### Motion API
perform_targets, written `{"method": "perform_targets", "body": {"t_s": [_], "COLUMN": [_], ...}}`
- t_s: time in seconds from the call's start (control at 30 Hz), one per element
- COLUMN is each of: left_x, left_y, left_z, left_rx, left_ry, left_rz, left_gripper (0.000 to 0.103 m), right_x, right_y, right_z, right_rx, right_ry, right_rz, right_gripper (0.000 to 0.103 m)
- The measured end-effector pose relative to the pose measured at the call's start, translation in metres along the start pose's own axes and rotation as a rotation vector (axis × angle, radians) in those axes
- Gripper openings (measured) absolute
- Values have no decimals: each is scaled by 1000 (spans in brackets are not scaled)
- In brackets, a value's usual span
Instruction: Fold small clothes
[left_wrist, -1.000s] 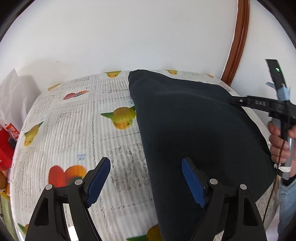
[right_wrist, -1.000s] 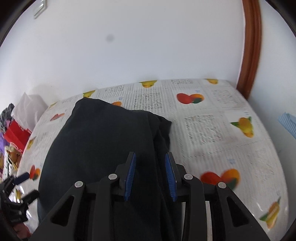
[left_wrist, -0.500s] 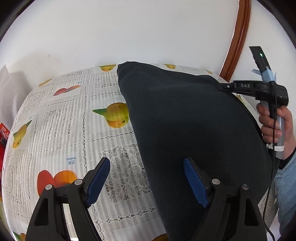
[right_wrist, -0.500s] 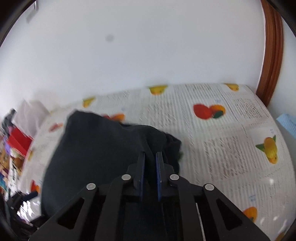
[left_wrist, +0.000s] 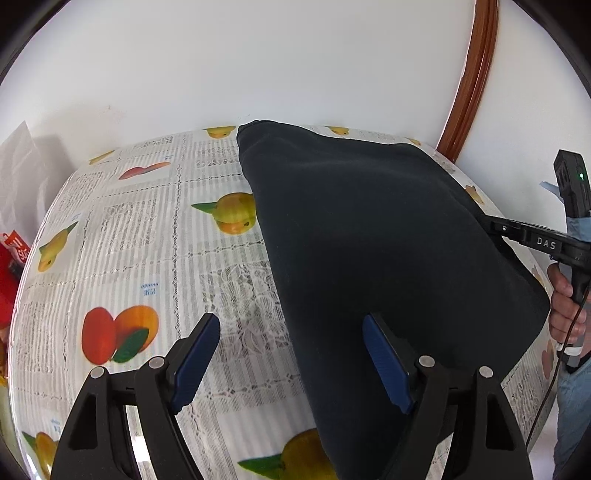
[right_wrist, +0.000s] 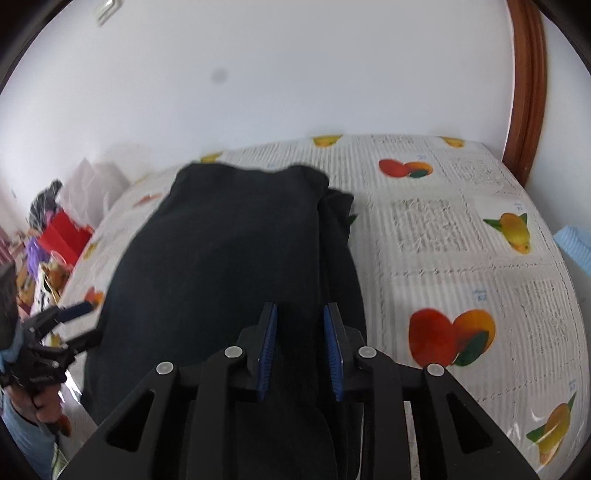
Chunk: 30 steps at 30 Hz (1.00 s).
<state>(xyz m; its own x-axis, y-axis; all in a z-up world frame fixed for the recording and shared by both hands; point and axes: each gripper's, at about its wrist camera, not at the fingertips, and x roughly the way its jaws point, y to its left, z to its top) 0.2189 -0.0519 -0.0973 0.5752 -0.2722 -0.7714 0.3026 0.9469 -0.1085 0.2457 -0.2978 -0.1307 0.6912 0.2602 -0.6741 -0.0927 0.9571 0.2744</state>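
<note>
Left tool (left_wrist: 291, 363) hovers spread wide over the dark garment (left_wrist: 369, 240)'s edge; right tool (right_wrist: 300, 347) sits part-open astride its fold on the worktop (right_wrist: 461, 258).

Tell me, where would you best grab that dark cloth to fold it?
Probably at the near left edge of the dark garment, coming in low from the left. That edge lies straight on the tablecloth, right between the open left hand-held gripper fingers.

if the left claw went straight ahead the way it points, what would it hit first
Probably the left edge of the dark garment, lying between its open fingers on the tablecloth; depth is unclear.
</note>
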Motion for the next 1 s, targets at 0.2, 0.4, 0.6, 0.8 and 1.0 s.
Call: {"method": "perform_targets", "body": {"t_s": [0.2,0.4,0.6,0.8,1.0], "left_x": [-13,-28,-45,-65,-87], "left_y": [0,-5,-13,-24,-31], "left_z": [-10,-24,-42,-56,-63], "left_rx": [-4,-2,4,-1,-21], "left_ry": [7,4,-2,-26,-62], "left_rz": [28,39,40,38,38], "left_gripper": [78,78,78,78,78], "right_x": [-19,-34,-64,-77,-88], "right_y": [-8,-4,-20,-11,-2], "right_z": [-12,-36,-75,-105,-116], "right_rx": [61,61,146,141,136], "right_ry": [-127,-125,-116,-82,-56], "right_rz": [-25,-156,-168,-244,-331], "right_gripper": [3,4,12,16,16]}}
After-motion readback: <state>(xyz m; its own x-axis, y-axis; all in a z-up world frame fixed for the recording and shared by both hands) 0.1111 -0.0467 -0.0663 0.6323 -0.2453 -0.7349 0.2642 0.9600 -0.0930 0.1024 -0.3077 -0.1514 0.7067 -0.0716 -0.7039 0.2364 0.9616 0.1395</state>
